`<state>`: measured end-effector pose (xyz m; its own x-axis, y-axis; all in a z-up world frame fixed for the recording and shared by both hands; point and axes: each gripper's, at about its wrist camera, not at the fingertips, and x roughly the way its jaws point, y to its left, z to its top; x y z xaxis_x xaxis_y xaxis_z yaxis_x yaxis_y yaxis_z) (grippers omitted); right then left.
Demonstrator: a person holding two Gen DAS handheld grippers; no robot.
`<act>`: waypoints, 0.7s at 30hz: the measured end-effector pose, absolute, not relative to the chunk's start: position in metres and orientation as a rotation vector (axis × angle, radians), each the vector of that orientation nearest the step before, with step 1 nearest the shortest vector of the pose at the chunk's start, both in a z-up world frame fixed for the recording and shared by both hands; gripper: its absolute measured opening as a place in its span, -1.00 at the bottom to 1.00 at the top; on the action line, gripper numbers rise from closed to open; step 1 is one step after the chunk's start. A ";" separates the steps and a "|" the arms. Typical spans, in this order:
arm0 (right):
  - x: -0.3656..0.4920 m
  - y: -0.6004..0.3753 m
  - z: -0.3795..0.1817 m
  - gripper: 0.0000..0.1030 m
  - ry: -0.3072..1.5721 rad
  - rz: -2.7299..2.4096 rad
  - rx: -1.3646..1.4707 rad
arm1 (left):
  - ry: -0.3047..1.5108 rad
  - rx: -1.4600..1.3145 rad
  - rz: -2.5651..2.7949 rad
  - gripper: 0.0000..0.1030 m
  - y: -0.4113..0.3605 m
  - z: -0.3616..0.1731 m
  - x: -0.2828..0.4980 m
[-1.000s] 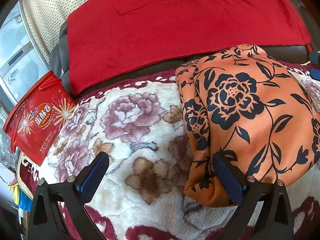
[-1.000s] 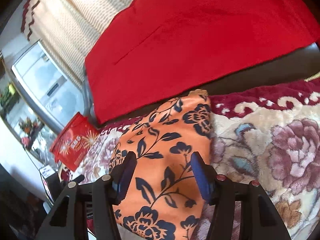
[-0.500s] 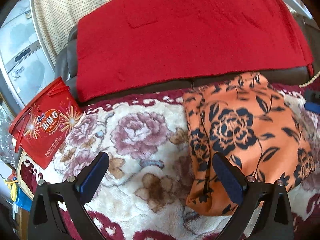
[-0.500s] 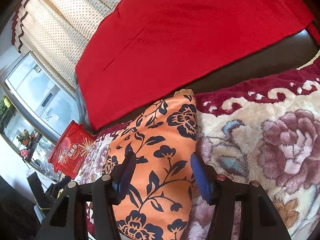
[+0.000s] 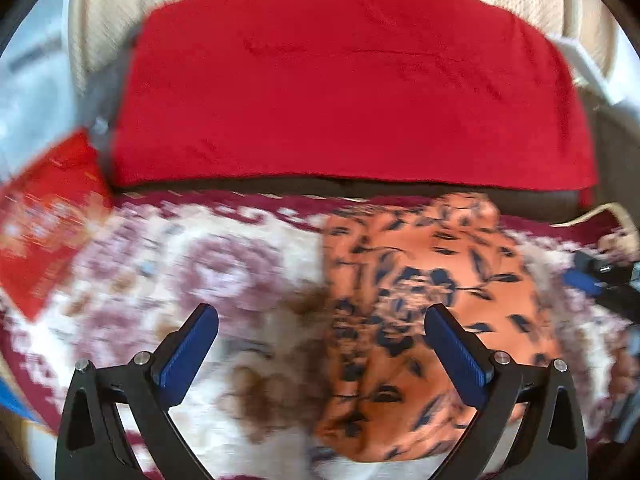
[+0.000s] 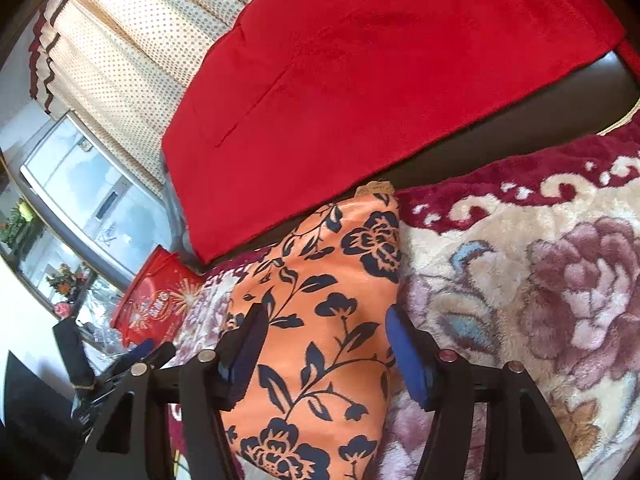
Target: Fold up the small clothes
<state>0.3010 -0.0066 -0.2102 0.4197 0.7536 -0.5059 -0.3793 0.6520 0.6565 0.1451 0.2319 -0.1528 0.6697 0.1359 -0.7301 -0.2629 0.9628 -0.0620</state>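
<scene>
Open plush floral blanket [image 5: 168, 264] lies ahead and to the left of the left gripper [image 5: 320, 344], free to pass over. A folded orange floral garment [image 6: 320, 320] fills the gap between the opening jaws of the right gripper [image 6: 324, 340]. Beyond, a red-draped sofa back [image 5: 340, 92] blocks the way (red box [image 6: 156, 300] far left)

Orange garment [image 6: 320, 320] with a dark navy print of flowers, leaves and stems. Folded into a long, narrow, compact shape. Lay flat on a plush floral blanket [image 6: 540, 280], one short end reaching the blanket's maroon border close to the dark sofa back. Tan edge strip visible at that far end. Surface mostly smooth, with soft creases along the left long edge. Appeared blurred in the left wrist view [image 5: 420, 300], right of centre, same print recognisable.
</scene>
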 end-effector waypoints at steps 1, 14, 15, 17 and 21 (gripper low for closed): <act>0.302 -0.005 -0.212 0.30 0.886 0.764 0.499 | 0.816 -0.207 0.189 1.00 0.236 -0.157 0.148; 0.318 0.006 -0.250 0.30 1.026 0.768 0.590 | 0.990 -0.700 -0.049 0.99 0.289 -0.237 0.187; 0.320 0.006 -0.252 0.30 1.030 0.767 0.596 | 1.008 -0.715 -0.076 0.99 0.287 -0.243 0.192; 0.322 0.008 -0.257 0.33 1.039 0.766 0.603 | 1.053 -0.752 -0.126 0.99 0.281 -0.256 0.200; 0.329 0.012 -0.265 0.33 1.059 0.757 0.615 | 1.076 -0.752 -0.213 0.99 0.268 -0.264 0.208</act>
<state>0.3294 0.0120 -0.2652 0.2895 0.7945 -0.5338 -0.2485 0.6010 0.7597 0.2079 0.2681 -0.2643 0.4821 -0.5038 -0.7168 -0.1927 0.7371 -0.6477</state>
